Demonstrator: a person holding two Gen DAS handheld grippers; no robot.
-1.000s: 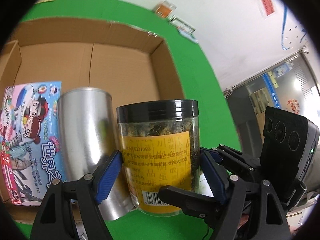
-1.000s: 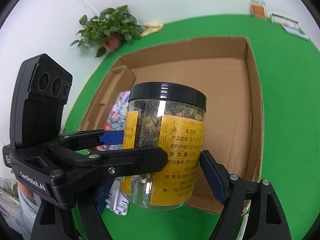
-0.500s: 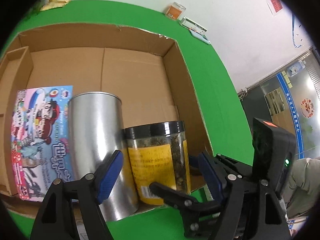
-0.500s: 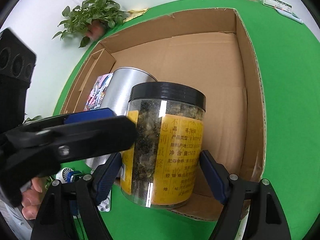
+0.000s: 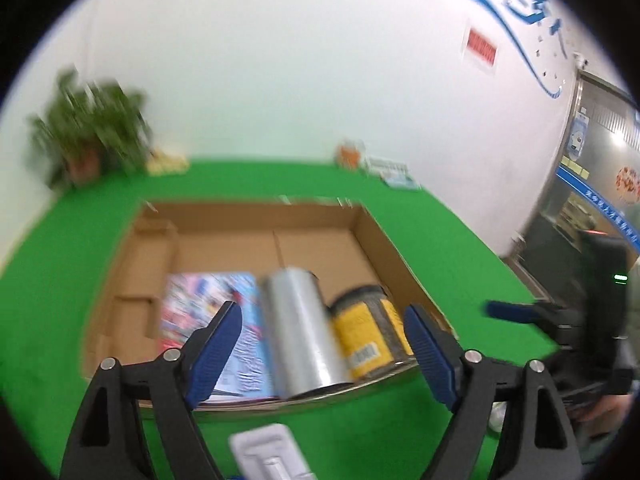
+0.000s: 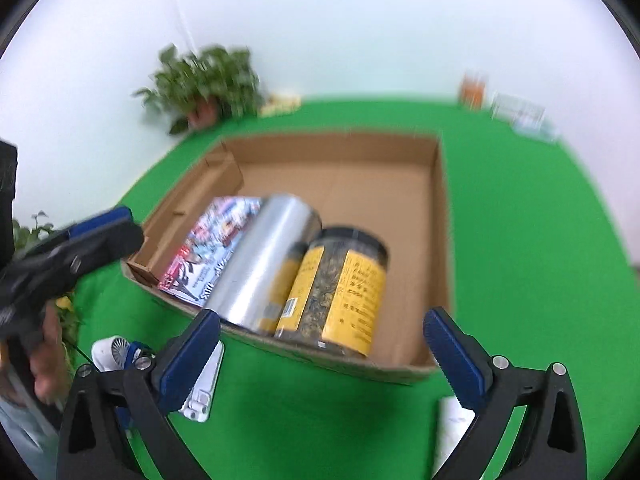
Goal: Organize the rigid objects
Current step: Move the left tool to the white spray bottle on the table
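Note:
A yellow-labelled jar with a black lid (image 6: 340, 292) stands in the near part of the cardboard box (image 6: 442, 216), touching a silver tin (image 6: 260, 264); a colourful booklet (image 6: 216, 248) lies left of them. The jar (image 5: 370, 330), tin (image 5: 300, 328), booklet (image 5: 208, 312) and box (image 5: 384, 240) also show in the left wrist view. My right gripper (image 6: 320, 356) is open and empty, pulled back in front of the box. My left gripper (image 5: 324, 344) is open and empty, also in front of the box. Both views are blurred.
The box sits on a green table (image 6: 520, 240). A white plastic piece (image 5: 268, 452) lies below the left gripper. A small white fan (image 6: 112, 354) and a white item (image 6: 206, 384) lie on the near table. A potted plant (image 6: 204, 84) stands at the back left.
The right gripper let go of the jar, which now stands in the box beside the tin. Both grippers have drawn back and up from the box.

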